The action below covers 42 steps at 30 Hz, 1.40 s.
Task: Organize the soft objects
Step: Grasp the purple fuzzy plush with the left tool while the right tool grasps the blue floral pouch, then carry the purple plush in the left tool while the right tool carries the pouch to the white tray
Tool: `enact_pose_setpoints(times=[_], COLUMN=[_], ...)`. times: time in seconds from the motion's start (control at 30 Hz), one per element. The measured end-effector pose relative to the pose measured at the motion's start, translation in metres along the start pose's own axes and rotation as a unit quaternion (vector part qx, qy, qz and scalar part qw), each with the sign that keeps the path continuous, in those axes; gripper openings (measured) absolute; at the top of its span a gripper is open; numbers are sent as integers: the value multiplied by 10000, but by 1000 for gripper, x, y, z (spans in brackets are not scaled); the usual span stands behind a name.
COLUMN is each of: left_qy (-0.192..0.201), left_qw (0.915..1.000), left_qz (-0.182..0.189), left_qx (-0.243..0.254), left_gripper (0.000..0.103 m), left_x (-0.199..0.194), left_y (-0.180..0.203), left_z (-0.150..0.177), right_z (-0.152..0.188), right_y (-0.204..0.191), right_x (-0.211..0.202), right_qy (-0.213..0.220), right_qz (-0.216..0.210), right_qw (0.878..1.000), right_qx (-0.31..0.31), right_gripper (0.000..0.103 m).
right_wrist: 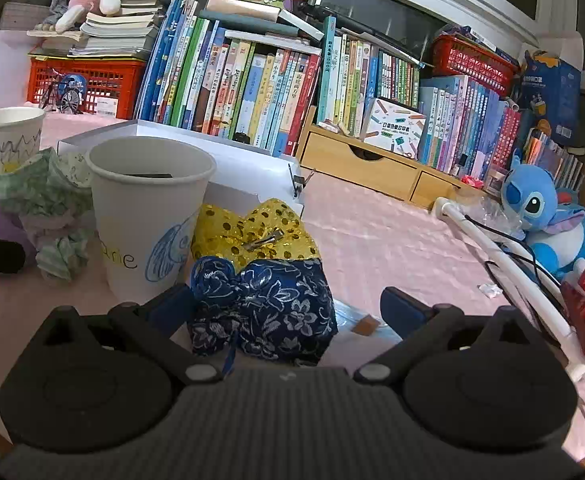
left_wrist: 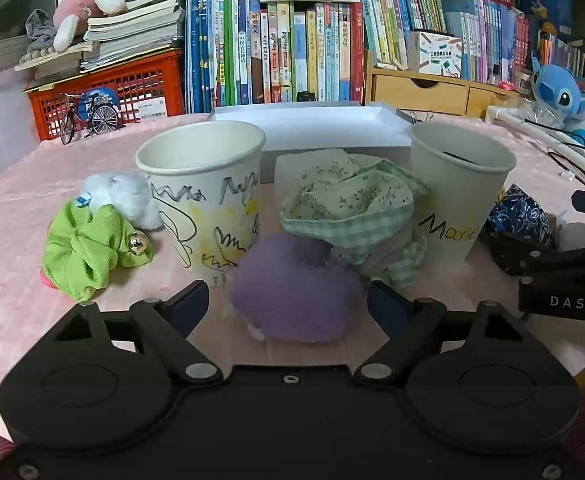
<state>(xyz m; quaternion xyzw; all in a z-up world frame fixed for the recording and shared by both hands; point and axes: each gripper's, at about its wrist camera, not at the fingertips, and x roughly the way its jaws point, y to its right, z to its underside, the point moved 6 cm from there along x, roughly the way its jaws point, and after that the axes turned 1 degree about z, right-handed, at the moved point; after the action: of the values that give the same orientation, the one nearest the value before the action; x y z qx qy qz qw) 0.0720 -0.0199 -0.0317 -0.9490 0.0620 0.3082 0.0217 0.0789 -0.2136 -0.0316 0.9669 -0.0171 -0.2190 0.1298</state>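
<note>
A fluffy purple pompom (left_wrist: 292, 288) lies on the pink tablecloth between the fingers of my left gripper (left_wrist: 288, 304). The jaws are open, and small gaps show on both sides of the pompom. Behind it stand a scribbled paper cup (left_wrist: 204, 192) and a "Marie" cup (left_wrist: 460, 196), with a green checked cloth piece (left_wrist: 352, 204) between them. A lime scrunchie (left_wrist: 92, 248) and a white pompom (left_wrist: 124, 196) lie to the left. My right gripper (right_wrist: 288, 304) is open around a navy floral scrunchie (right_wrist: 268, 312). Its right finger stands well clear. A gold sequin bow (right_wrist: 252, 228) lies just behind.
A white box (left_wrist: 312, 128) sits behind the cups. Rows of books (left_wrist: 292, 48), a red crate (left_wrist: 104, 92), a toy bicycle (left_wrist: 88, 118) and wooden drawers (right_wrist: 356, 164) line the back. A blue plush (right_wrist: 548, 220) and a white tube (right_wrist: 504, 264) are on the right.
</note>
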Motion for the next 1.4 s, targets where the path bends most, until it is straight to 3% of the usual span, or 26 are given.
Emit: enact_pose_setpoints(times=[0.47, 0.83, 1.03, 1.4], left_qy=[-73, -85, -73, 34], left_qw=[10000, 9999, 10000, 9999], left_qz=[22, 54, 33, 89], left_qx=[7, -28, -29, -73], left_gripper=[70, 64, 62, 62], left_x=[8, 10, 6, -21], left_y=[4, 5, 6, -2], left_z=[3, 5, 7, 7], right_z=[0, 0, 0, -13], right_y=[-11, -10, -10, -2], right_x=[13, 29, 21, -1], right_qy=[-126, -339, -283, -20], right_qz=[-291, -425, -443, -478], right_qw=[9993, 9985, 9986, 9986], right_qx=[-207, -72, -2, 247], right_gripper=[101, 91, 80, 77])
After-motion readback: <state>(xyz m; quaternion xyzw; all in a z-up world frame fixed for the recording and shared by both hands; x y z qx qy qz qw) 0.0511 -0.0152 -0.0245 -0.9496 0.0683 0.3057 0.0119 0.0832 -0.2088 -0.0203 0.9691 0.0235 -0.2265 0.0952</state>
